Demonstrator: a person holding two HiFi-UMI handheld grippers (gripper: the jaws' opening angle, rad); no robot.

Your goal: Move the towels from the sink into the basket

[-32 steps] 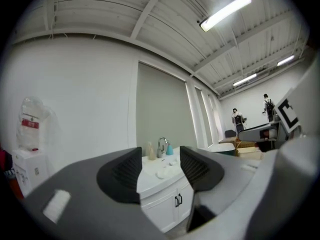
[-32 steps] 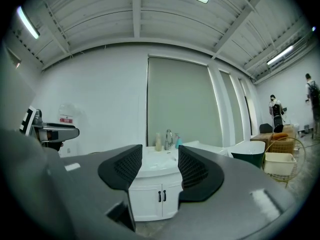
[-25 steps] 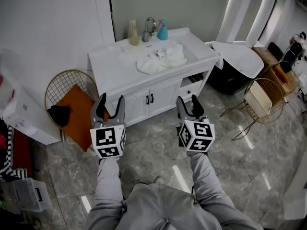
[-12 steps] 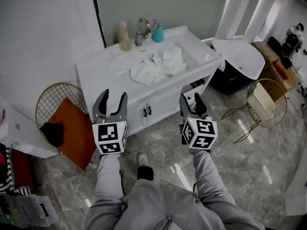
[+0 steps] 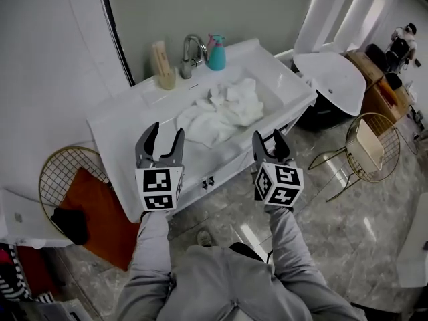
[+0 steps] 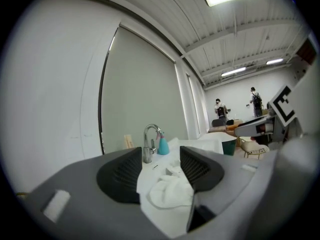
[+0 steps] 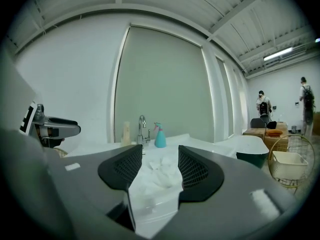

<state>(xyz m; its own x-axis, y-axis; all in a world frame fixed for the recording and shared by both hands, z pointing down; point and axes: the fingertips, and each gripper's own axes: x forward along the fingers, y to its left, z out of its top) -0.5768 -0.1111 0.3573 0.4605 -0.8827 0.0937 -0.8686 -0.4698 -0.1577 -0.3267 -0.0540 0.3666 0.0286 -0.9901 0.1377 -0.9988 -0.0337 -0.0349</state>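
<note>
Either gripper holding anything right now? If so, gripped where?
Nothing is held. The left gripper and right gripper both have their jaws apart and empty. The white towels lie in the sink, ahead of both, untouched.

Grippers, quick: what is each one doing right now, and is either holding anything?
Left gripper: open, holding nothing; the towels lie ahead in the sink.
Right gripper: open, holding nothing.

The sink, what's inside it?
A heap of white towels lies in the sink. They cover the basin floor, so anything beneath them is hidden.
</note>
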